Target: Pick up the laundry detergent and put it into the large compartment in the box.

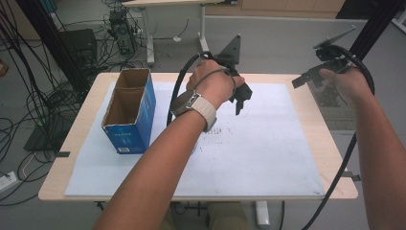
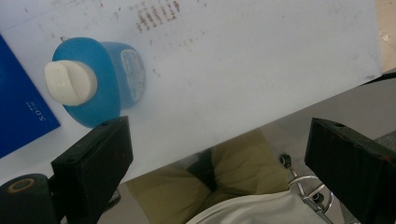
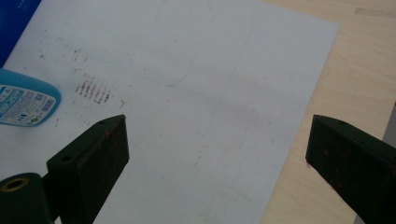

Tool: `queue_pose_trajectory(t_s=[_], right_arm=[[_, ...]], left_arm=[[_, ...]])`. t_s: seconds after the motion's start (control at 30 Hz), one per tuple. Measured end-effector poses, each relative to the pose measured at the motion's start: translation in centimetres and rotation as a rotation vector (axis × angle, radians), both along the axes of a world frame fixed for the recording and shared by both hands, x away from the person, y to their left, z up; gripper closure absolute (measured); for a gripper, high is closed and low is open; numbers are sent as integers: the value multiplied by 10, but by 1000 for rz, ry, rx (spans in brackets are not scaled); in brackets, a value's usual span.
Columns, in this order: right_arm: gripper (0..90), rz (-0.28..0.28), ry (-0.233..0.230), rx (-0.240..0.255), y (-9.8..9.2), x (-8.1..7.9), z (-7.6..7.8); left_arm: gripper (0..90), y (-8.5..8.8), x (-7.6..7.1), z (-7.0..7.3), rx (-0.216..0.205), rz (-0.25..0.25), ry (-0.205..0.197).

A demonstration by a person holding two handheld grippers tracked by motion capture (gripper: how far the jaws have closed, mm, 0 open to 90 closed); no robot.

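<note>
One bottle [image 2: 100, 81] is counted: blue, with a white cap [image 2: 70, 82], standing upright on the white sheet [image 1: 258, 148] just beside the box [image 1: 130, 112]; its labelled side is also caught at the edge of the right gripper view [image 3: 23, 105]. One box is counted, blue cardboard, open-topped, two compartments, set on the left part of the sheet. Two claws are counted. The left claw [image 1: 239, 98] is held above the sheet's far middle, tipped down toward the person's side; its jaws are seen spread wide with nothing between them, the bottle lying beyond the left jaw, not touched. The right claw [image 1: 320, 76] is held over the counter's far right corner, jaws likewise wide apart and empty, above bare sheet. A watch [image 1: 191, 104] is worn on the left wrist.

One sheet is laid on the counter [image 1: 330, 158], a light wood top; scuffs and a patch of short brown marks [image 3: 93, 91] are seen on the sheet. Beyond, grey floor, tangled cables [image 1: 28, 110], a black frame post [image 1: 52, 43] and another desk's legs [image 1: 148, 33] are seen.
</note>
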State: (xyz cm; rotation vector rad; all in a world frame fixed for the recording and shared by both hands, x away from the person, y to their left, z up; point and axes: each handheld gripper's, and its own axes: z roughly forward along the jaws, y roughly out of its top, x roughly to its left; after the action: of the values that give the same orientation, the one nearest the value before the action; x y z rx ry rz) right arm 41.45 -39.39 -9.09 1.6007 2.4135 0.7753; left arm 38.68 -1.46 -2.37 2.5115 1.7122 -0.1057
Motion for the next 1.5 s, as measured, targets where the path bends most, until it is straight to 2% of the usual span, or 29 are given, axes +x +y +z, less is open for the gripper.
queue_pose_trajectory(t_s=[0.37,0.8,1.23,1.5], right_arm=[[59,15,1,-10,6,0,-2],[59,6,-4,3,0,-5,-4],[62,26,-3,-2,2,-3,-6],[62,30,-3,-11,6,-2,-8]], left_arm=[[79,4,-5,2,8,12,-6],[77,3,-8,4,21,15,-16],[67,10,-2,5,53,29,-28],[64,25,7,-1,67,69,-34]])
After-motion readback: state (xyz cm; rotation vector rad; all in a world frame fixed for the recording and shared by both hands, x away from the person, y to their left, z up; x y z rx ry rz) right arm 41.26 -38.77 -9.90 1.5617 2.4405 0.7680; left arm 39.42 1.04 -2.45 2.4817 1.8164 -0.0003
